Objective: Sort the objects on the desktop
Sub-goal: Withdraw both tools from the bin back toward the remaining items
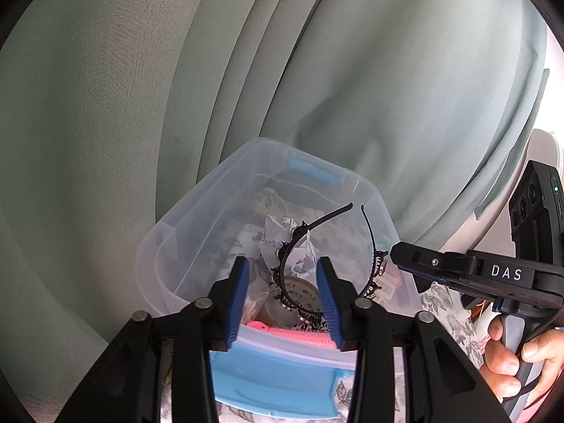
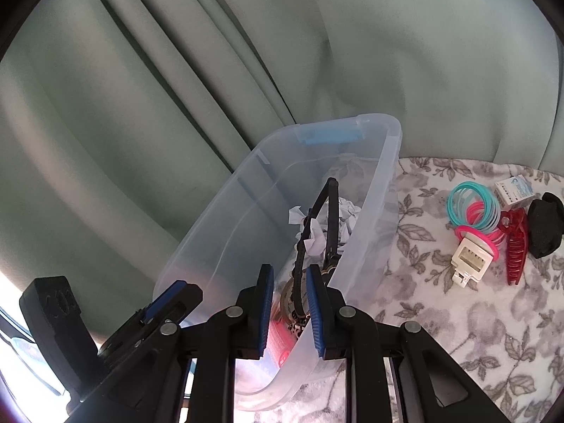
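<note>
Clear plastic storage bin with blue handles (image 2: 225,211), left: holds crumpled paper and a thin black toothed plastic headband (image 1: 298,243); light, springy, snag-prone; best gripped mid-arc; tips point away and upward. Left gripper (image 1: 283,296) jaws open, empty; right gripper (image 2: 289,312) jaws parted around the band. Red claw clip (image 2: 515,245) on the floral surface (image 2: 458,324), right.

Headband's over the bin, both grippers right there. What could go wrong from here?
1. The black headband stands in the clear bin with its tips above the rim. It may snag the wall or tip out.
2. The left gripper and right gripper are crowded at one end of the bin and could knock each other.
3. The red claw clip, ring bracelets and small box remain unsorted on the floral cloth.
</note>
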Demonstrator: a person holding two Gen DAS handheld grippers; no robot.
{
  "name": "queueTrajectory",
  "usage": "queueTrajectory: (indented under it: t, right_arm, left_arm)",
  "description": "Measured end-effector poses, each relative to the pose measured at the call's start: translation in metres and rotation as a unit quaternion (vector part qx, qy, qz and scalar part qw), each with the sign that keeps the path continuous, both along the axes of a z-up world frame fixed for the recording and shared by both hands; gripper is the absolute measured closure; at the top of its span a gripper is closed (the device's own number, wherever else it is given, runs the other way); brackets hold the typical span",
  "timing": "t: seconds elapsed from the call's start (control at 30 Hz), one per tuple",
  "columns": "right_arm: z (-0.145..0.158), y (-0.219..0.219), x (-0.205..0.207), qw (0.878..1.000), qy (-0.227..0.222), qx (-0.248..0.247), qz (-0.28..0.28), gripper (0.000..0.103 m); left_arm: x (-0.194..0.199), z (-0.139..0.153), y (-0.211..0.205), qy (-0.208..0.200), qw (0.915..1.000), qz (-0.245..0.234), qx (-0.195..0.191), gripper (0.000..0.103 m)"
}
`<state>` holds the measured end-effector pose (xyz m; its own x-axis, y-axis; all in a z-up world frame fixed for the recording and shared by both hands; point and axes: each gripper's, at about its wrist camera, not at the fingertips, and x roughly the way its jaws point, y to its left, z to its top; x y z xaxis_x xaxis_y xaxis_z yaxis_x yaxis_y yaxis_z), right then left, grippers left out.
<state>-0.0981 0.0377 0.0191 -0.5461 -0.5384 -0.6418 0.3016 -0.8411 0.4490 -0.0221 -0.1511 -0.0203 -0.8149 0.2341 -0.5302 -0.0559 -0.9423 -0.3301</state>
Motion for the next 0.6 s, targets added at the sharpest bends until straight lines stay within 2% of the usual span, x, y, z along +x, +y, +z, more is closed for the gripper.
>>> queueTrajectory:
  t: [0.17,0.23,0.37,0.43,0.6]
  right_arm:
    - [0.000,0.000,0.004,1.000,0.000,0.001,0.006,0.081]
    - [0.001,0.001,0.006,1.000,0.001,0.001,0.007,0.080]
    - [0.001,0.005,0.010,1.000,0.002,0.001,0.007,0.081]
    - [0.002,0.007,0.012,1.000,0.003,0.001,0.006,0.076]
    - [0.005,0.014,0.019,1.000,0.010,0.001,0.006,0.062]
  left_arm:
    - [0.003,0.003,0.002,0.002,1.0000,0.001,-0.002,0.053]
    - [0.004,0.004,0.003,0.003,1.0000,0.002,-0.002,0.047]
    - [0.007,0.006,0.008,0.005,1.0000,0.001,-0.003,0.042]
    - [0.008,0.007,0.011,0.004,1.0000,0.001,-0.005,0.037]
    - [0.011,0.010,0.018,0.004,0.9999,0.001,-0.010,0.035]
